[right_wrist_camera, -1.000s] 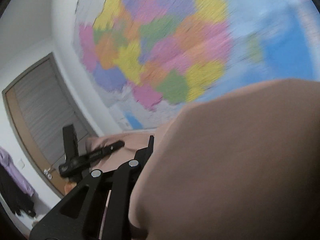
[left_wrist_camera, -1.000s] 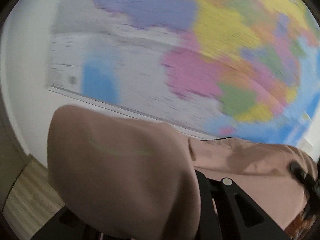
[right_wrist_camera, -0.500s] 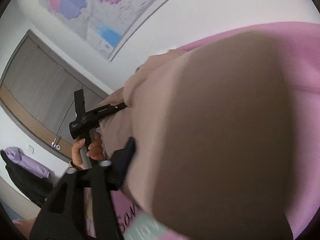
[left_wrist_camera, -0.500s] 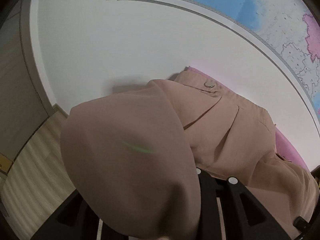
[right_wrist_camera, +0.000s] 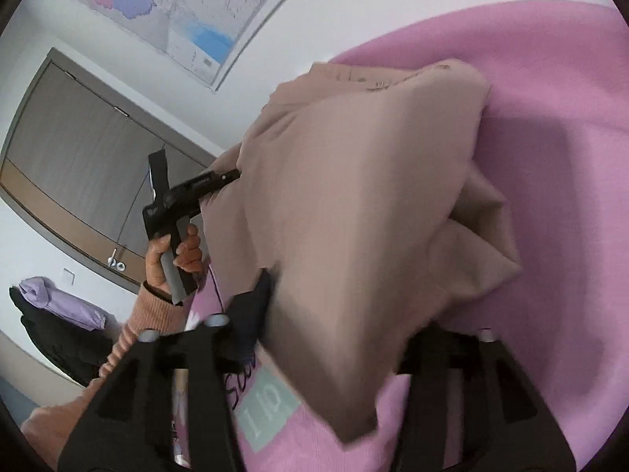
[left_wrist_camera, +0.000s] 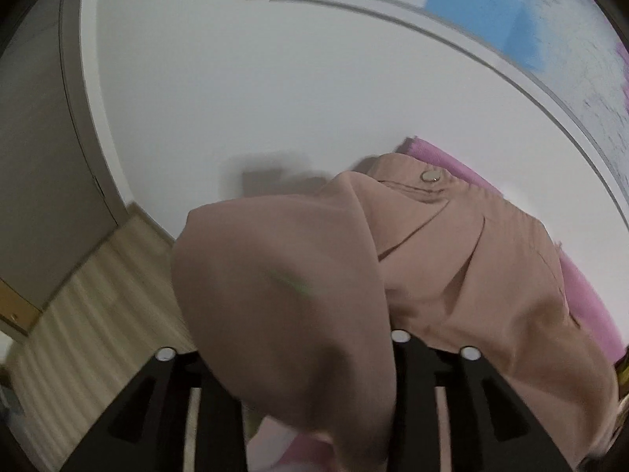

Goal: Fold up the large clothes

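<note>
- Left gripper [right_wrist_camera: 232, 175] clamps an edge of the dusty-pink fabric garment [right_wrist_camera: 354, 212], seen from the right wrist view.
- Right gripper [right_wrist_camera: 334, 338]: garment draped over its fingers, probably pinched; the tips are hidden.
- Garment hangs just ahead of both grippers, over the pink bedsheet [right_wrist_camera: 550, 126].
- Metal snap button [left_wrist_camera: 430, 176] ahead of the left gripper.

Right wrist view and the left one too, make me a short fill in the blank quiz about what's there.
1. The tan garment is held over a ____ bedsheet.
2. The wall poster is a ____.
3. A round metal ____ sits on the garment in the left wrist view.

Answers: pink; map; button
</note>
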The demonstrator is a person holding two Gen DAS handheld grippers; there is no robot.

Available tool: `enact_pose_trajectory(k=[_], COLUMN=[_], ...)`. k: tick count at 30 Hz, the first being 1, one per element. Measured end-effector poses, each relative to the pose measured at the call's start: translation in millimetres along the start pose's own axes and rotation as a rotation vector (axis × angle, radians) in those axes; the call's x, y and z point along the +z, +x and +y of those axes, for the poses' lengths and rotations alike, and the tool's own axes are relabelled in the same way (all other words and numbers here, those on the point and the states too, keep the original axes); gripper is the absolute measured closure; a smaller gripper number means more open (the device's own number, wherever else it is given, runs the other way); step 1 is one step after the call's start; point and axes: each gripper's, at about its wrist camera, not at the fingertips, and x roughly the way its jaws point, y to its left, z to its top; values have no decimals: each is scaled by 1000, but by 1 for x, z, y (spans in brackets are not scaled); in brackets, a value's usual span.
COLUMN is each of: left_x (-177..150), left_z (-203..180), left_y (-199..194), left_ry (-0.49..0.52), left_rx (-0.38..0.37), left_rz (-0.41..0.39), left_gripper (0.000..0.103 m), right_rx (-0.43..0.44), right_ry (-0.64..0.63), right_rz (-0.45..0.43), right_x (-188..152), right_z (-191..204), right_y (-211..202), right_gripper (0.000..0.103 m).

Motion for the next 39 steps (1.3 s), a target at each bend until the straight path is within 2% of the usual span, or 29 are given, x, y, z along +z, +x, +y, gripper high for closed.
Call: enact_pose_trajectory(k=[3, 5, 7, 9, 10, 14, 16, 18, 20, 21, 23, 26, 28, 30, 31, 35, 37, 39], left_x=[-7, -14, -22, -24, -27, -34, -36, -45, -56, -59, -68, -79, -82, -85, -88, -97, -100, -104], left_z=[-8, -11, -13, -16, -19, -41, -55, -74, -95, -102, -115, -131, -137, -142, -145, -157, -162, -166], left_y=[-20, -33, -51, -60, -68, -92, -102, -109, -105, -104, -99, -89, -84, -82, -83, -79, -77, -77], left_ry=[49, 80, 101, 117, 126, 182, 201, 250, 304, 319, 353, 377, 374, 382, 389, 421, 419, 433], left_rx=[10, 28, 42, 58, 63, 62, 16, -31, -61, -79, -111, -125, -133, -128, -124, -106, -96, -66], left_rz=[-18, -30, -53, -68, -80, -155, -170, -166, -145, -136, -114, -86, -67, -63, -62, -56, -51, -65], left_gripper=[64, 56, 55, 50, 48, 44, 41, 39, 38, 38, 38, 38, 37, 33, 30, 30, 29, 26], right_rx=[0, -10, 22, 32, 25, -66, -96, -101, -157, -157, -159, -213, -239, -253, -259, -282, -291, -325], right_ry=[49, 106, 167, 197, 196, 30, -30, 9, 28, 35, 57, 17, -46, -114, -153, -287, -290, -250], right_rz=[-51, -87, -124, -128, -119, -173, -192, -114, -57, -49, -51, -108, -187, -242, -256, -201, -167, -105], right_x=[7, 12, 15, 22, 25, 49, 58, 57, 46, 42, 37, 35, 36, 38, 39, 55, 61, 65], right_z=[-17, -27, -40, -47, -47, -9, 5, 0, -16, -21, -26, -15, 3, 24, 35, 67, 67, 51], right_y=[-22, -28, -35, -27, -23, -15, -12, 3, 5, 2, -8, -31, -50, -57, -56, -17, 3, 24], right_gripper=[45, 42, 43, 65, 88, 95, 95, 94, 84, 82, 73, 72, 71, 63, 54, 53, 53, 61])
